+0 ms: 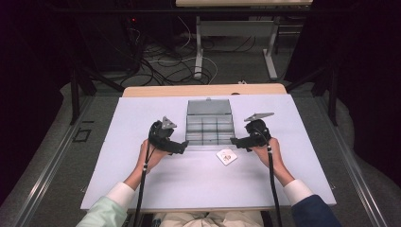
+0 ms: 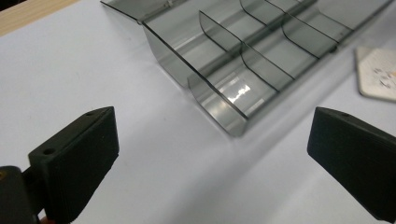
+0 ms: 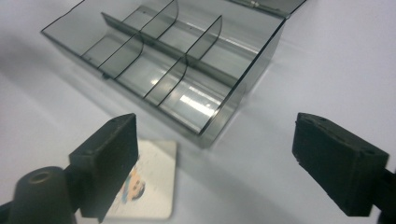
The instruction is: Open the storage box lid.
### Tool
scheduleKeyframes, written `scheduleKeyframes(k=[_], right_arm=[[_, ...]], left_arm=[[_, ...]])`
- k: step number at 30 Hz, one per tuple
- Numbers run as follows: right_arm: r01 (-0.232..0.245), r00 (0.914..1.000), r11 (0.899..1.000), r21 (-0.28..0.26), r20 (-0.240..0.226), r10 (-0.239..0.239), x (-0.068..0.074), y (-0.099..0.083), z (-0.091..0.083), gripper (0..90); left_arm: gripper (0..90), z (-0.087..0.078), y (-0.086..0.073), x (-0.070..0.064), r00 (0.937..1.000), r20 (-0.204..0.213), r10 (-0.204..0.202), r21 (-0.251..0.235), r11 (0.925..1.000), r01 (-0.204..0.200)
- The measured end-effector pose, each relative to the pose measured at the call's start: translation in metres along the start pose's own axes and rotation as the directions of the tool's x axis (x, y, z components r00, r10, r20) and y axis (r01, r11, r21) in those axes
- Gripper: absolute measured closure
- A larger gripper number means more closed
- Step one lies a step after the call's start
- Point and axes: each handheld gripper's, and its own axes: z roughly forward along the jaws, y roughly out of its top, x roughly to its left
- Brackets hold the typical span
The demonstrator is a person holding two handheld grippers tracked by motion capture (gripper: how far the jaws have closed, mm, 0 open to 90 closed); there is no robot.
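A smoky clear plastic organiser box lies open on the white board, its lid folded flat behind it; its compartments look empty. In front of it to the right lies a small white card with a colourful picture. My left gripper is open at the box's front left corner, with bare board between its jaws. My right gripper is open at the front right corner, just above the card, with nothing in it.
The white board covers a wooden table. Beyond the table there are floor cables and the legs of another desk. Dark curtains hang on both sides. Metal rails run along the floor.
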Motion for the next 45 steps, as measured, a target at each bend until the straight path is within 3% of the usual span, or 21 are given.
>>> scheduleKeyframes(k=[7,12,20,28,37,41,45], right_arm=[[0.026,0.999,1.0,0.009,-0.036,-0.026,0.012,-0.017,-0.017,4.5],[0.056,0.9972,0.998,-0.003,-0.05,-0.056,0.016,-0.024,-0.022,0.8],[0.047,0.996,0.999,-0.021,-0.075,-0.049,0.021,-0.034,-0.03,0.0],[0.042,0.9951,0.999,-0.003,-0.09,-0.042,0.023,-0.038,-0.032,0.0],[0.046,0.995,0.999,0.0,-0.089,-0.046,0.025,-0.037,-0.03,0.0],[0.033,0.9952,0.999,0.011,-0.093,-0.032,0.025,-0.036,-0.028,0.0],[0.038,0.9942,0.999,0.011,-0.101,-0.037,0.025,-0.036,-0.026,0.0]], left_arm=[[0.0,-0.025,-0.023,-0.011,1.0,-0.003,0.002,-0.03,0.9995,-0.003],[0.0,-0.034,-0.037,-0.016,0.9998,-0.005,0.017,-0.013,0.9998,-0.017],[0.0,-0.044,-0.051,-0.022,1.0,-0.006,0.005,-0.018,0.9998,-0.005],[0.0,-0.055,-0.067,-0.025,0.9999,-0.015,-0.006,-0.029,0.9996,0.006],[0.0,-0.059,-0.069,-0.023,1.0,0.001,-0.004,-0.03,0.9995,0.004],[0.0,-0.061,-0.069,-0.021,0.9997,-0.023,-0.012,-0.066,0.9977,0.01],[0.0,-0.06,-0.07,-0.018,0.9998,-0.012,-0.016,-0.06,0.9981,0.016]])
